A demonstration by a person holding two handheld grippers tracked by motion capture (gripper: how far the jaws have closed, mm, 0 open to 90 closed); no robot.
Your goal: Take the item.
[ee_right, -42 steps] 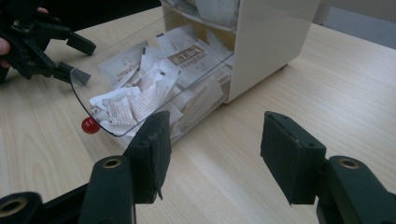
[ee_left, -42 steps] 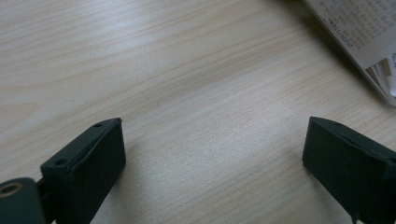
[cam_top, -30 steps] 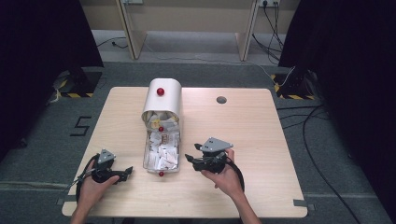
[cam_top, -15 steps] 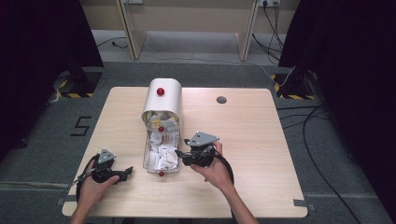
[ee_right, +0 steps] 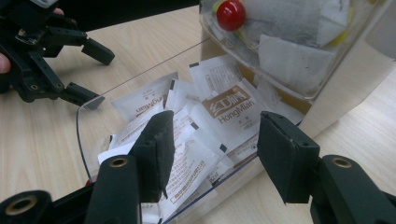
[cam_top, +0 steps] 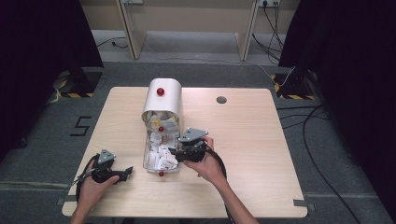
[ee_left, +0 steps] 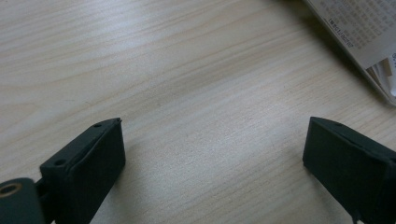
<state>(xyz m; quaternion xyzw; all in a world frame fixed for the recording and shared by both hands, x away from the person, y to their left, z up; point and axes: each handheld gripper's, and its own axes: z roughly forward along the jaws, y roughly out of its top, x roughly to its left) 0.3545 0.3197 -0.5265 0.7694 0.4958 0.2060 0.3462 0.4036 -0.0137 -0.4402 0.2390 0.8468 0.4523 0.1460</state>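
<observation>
A white bin (cam_top: 163,99) with a red knob (cam_top: 160,91) lies on its side at mid-table. Its clear flap (cam_top: 148,148) lies flat toward me, heaped with white sachets (cam_top: 161,153). My right gripper (cam_top: 173,152) is open at the flap's right edge, jaws pointing left over the heap. In the right gripper view, that gripper (ee_right: 215,135) frames a "HongMian" sachet (ee_right: 228,109), with nothing between its pads. My left gripper (cam_top: 127,171) rests open on the table left of the flap. Bare wood lies between the left gripper (ee_left: 212,140) jaws, and a sachet (ee_left: 359,28) shows at the upper right.
The wooden table (cam_top: 261,140) has a round cable hole (cam_top: 221,99) at the back right. A second red knob (ee_right: 230,14) sits on the clear panel in the bin's mouth. The left gripper (ee_right: 97,77) shows beyond the flap's rim (ee_right: 80,122).
My right gripper has moved left from the open table to the flap's edge, over the sachets. The left gripper has stayed where it was.
</observation>
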